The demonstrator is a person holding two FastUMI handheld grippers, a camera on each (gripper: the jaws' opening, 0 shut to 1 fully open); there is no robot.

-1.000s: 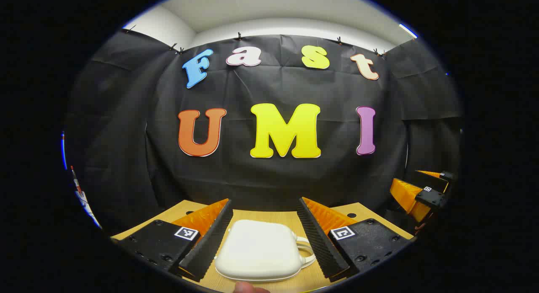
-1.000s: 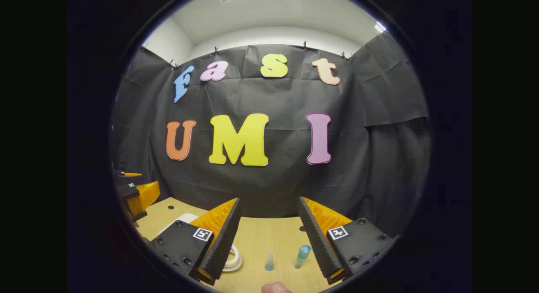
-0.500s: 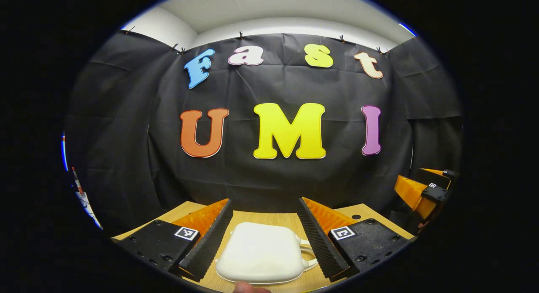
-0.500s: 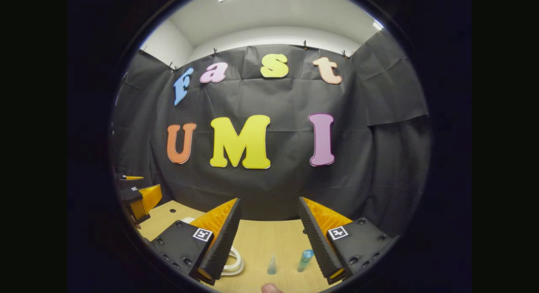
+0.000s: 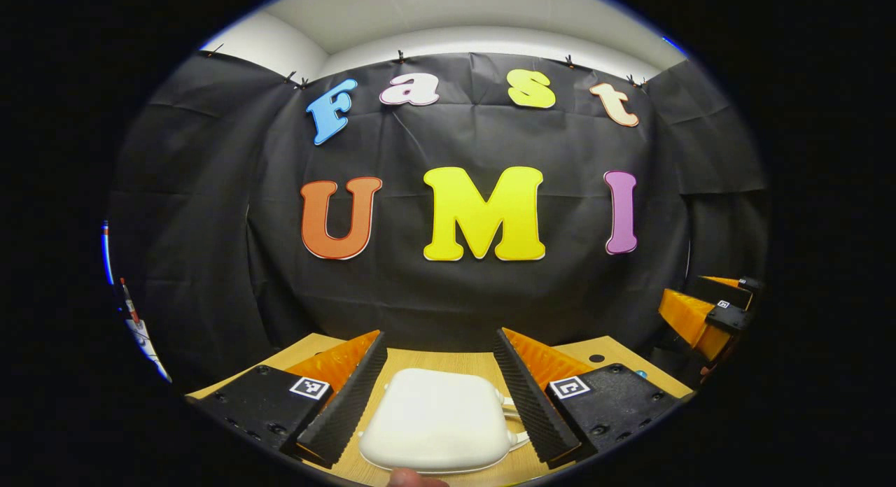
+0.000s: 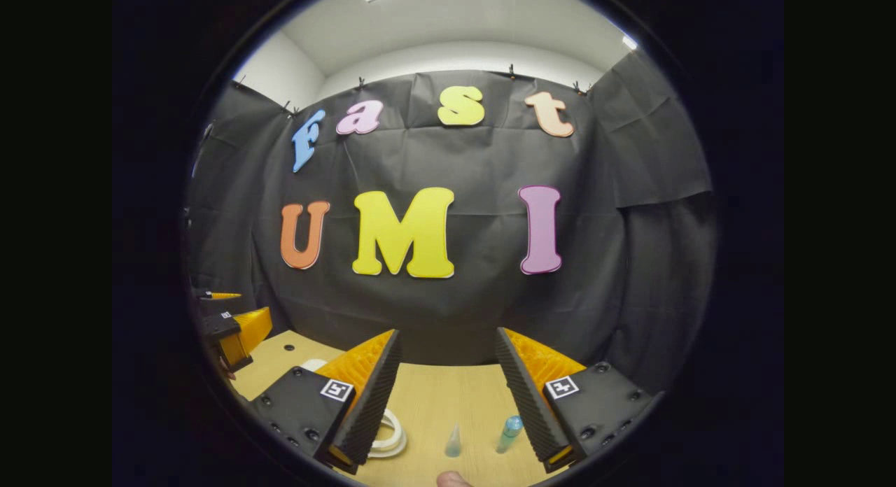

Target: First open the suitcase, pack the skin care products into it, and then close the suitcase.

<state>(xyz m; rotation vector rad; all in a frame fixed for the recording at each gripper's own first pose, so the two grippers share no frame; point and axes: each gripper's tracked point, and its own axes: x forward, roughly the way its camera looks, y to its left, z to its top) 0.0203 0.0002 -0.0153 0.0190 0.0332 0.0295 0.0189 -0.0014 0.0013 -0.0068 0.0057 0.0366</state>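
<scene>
Wooden table (image 6: 434,403) under both grippers. White case (image 5: 435,420), lid down, lay flat between spread fingers of left gripper (image 5: 439,396), not touched. Right gripper (image 6: 448,389) also spread wide, holding nothing; beneath it a clear tube (image 6: 453,441) and blue-capped bottle (image 6: 509,433), near together.

The suitcase (image 5: 435,420) is a small white case with rounded corners, lying flat and shut on the counter (image 6: 448,396) in front of me, its looped white handle (image 6: 387,436) on its right side. Farther right lie two skin care items: a small clear cone-shaped tube (image 6: 453,441) and a pale blue-green bottle (image 6: 509,433) with a blue cap, set apart from each other.
</scene>
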